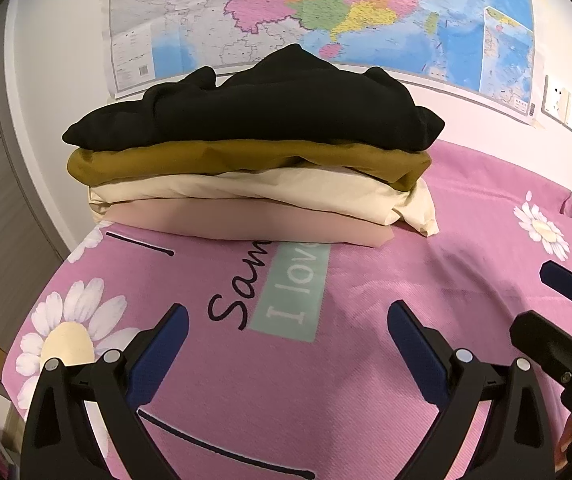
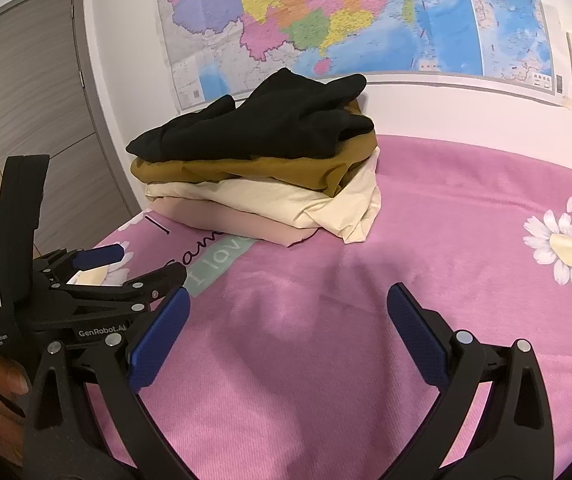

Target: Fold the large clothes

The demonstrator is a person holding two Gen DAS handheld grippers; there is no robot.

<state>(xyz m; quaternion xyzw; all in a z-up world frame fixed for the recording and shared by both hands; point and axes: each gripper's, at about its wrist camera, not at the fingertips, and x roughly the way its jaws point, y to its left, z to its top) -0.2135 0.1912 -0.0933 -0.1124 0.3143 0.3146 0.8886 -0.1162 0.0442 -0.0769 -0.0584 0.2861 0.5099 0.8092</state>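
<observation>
Both the left tongs (image 1: 286,328) and right tongs (image 2: 286,312) gape wide and empty above the pink bed cover (image 1: 366,380). Beyond lies the stack of clothes (image 1: 253,160): black knit (image 1: 277,108) topmost, soft, limp, probably light; best pinched at a corner or hem.

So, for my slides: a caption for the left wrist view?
Open left tongs face four folded garments, black on top, stacked on a pink floral bedspread.
</observation>
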